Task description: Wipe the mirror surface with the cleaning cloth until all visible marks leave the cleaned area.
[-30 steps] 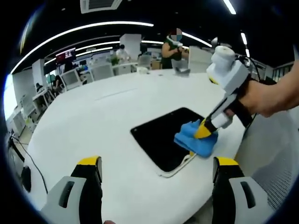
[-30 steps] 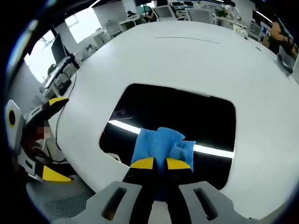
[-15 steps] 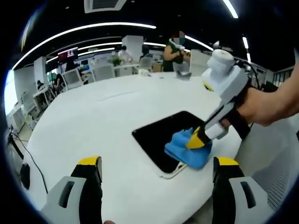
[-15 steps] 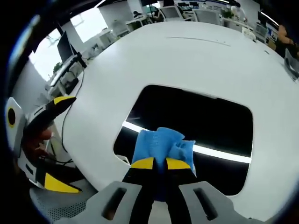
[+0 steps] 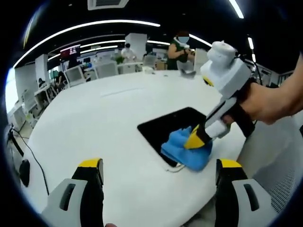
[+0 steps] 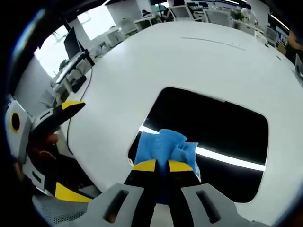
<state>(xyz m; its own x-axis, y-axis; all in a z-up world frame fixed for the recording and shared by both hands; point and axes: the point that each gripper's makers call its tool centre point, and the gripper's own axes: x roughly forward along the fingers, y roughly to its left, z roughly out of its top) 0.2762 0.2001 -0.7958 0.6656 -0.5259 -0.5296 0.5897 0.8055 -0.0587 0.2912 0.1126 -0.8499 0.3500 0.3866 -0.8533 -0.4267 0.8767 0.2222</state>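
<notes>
The mirror (image 5: 173,126) lies flat on the white round table (image 5: 94,127), toward the edge nearest you, its dark face reflecting a bright ceiling strip in the right gripper view (image 6: 213,127). The blue cleaning cloth (image 5: 184,149) now sits on the mirror's near corner, overlapping the rim onto the table; a second ago it rested further along the near edge, so you have drawn it across the glass toward that corner. Your right gripper (image 6: 162,165) has its yellow-tipped jaws pressed together on a fold of the cloth (image 6: 163,146), pinching it against the surface, as it did in the earlier frames. Your hand (image 5: 265,101) grips its handle in the left gripper view. Your left gripper (image 5: 158,165) hangs above the table edge with jaws spread wide, touching nothing, unchanged from before. Beyond the table, desks, chairs (image 5: 75,75) and a standing person (image 5: 180,47) occupy the background.
</notes>
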